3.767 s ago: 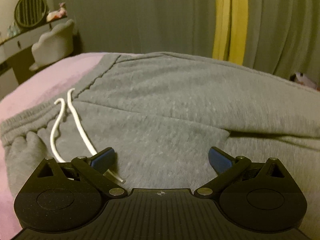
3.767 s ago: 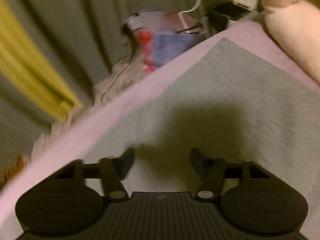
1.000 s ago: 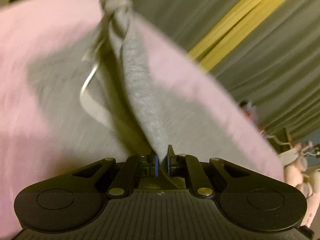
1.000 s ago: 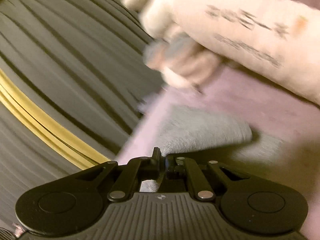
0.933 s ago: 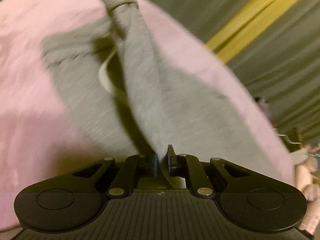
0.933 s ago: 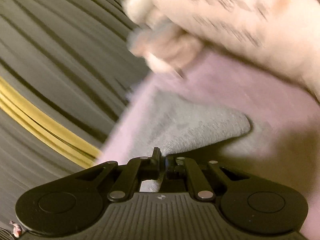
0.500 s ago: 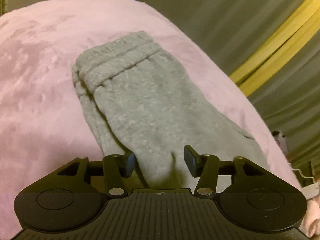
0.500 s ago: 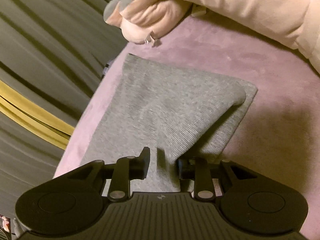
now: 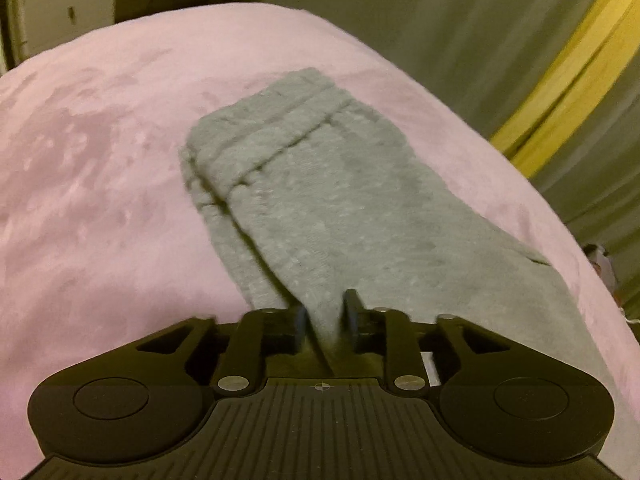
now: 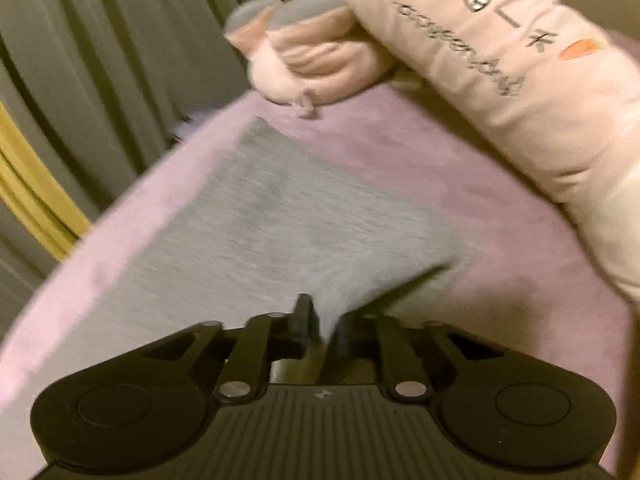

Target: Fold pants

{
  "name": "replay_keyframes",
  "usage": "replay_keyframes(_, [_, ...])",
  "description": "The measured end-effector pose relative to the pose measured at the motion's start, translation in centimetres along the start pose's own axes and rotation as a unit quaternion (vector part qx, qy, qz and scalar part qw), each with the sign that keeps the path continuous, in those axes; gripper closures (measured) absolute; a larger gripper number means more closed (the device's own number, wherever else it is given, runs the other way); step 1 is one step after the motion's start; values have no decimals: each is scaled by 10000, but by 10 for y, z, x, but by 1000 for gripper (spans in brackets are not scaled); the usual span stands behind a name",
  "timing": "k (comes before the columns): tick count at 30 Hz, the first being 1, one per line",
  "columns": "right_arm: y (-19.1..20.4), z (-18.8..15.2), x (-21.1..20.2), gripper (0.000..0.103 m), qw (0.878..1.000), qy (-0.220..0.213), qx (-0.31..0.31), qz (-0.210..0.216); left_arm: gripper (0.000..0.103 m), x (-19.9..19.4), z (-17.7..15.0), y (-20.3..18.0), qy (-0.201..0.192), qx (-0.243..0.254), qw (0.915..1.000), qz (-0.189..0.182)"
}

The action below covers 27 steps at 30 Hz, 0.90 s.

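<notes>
- The grey pants point(image 9: 320, 208) lie folded lengthwise on a pink bed cover point(image 9: 92, 184), running from near the camera away to the far left, with the ribbed waistband point(image 9: 260, 140) at the far end.
- In the left wrist view, the left gripper point(image 9: 325, 322) sits low over the near edge of the pants, and a raised ridge of grey cloth stands between its two fingers.
- The left jaws are closing; a narrow gap shows on each side of the ridge, so the pads do not press on it.
- Beyond the bed on the right hangs a grey curtain point(image 9: 440, 20) with a yellow stripe point(image 9: 560, 92); a pale cabinet point(image 9: 60, 4) stands at the far left.
- In the right wrist view, the pants point(image 10: 288, 220) spread as a flat grey panel across the cover point(image 10: 500, 260), with one corner folded up toward the near side.
- The right gripper point(image 10: 324, 328) has that lifted fold between its fingers, and its jaws are opening; the picture is blurred, so I cannot tell whether the pads touch the cloth.
- A long pink pillow point(image 10: 520, 80) with stitched lettering lies along the far right of the bed, with a pink plush toy point(image 10: 304, 52) just beside it.
</notes>
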State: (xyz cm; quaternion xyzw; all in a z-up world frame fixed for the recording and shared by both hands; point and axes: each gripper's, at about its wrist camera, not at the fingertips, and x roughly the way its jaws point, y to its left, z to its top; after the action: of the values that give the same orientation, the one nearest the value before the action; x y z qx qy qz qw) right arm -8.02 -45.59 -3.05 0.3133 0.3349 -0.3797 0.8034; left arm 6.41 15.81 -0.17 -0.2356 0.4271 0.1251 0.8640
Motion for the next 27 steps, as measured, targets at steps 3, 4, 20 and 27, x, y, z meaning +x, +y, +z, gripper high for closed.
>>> replay_keyframes(3, [-4, 4, -12, 58, 9997, -131, -56, -191, 27, -16, 2, 2, -316, 69, 9974, 650])
replay_keyframes(4, [-4, 6, -17, 56, 9995, -198, -94, -246, 23, -24, 2, 2, -512, 101, 9947, 885])
replay_keyframes(20, [171, -70, -31, 25, 9657, -288, -2127, 1461, 9, -14, -76, -146, -1112, 2740, 9553, -31])
replay_keyframes(27, [218, -109, 28, 9, 9286, 153, -3482, 1273, 2, 49, -106, -155, -889, 3094, 9462, 321])
